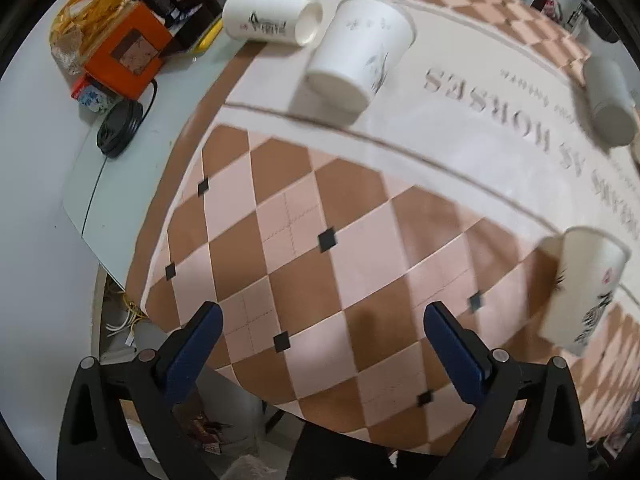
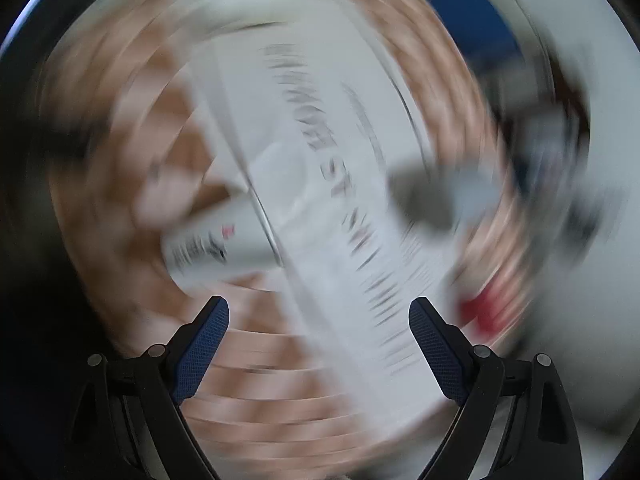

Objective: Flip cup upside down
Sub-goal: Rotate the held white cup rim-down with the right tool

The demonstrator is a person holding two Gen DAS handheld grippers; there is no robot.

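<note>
My left hand-held gripper [image 1: 322,314] hangs over the checked mat [image 1: 288,224] with its fingers spread and nothing between them. My right hand-held gripper [image 2: 319,308] is spread and empty too; its view is smeared by a fast spin, so I judge that wrist is rolling, and little else there can be trusted.

In the left view I count 4 paper cups. 2 sit close together at the far side: 1 lies on its side [image 1: 272,16] at the mat's edge, 1 stands mouth-down [image 1: 358,52], its base toward me. A 3rd [image 1: 610,100] is at the right edge, also base-up as far as I can tell. The nearest cup [image 1: 584,292] is blurred and tilted at my right; I cannot tell whether it rests on the tabletop [image 1: 48,152]. The side-lying cup looks like the one left to flip.
</note>
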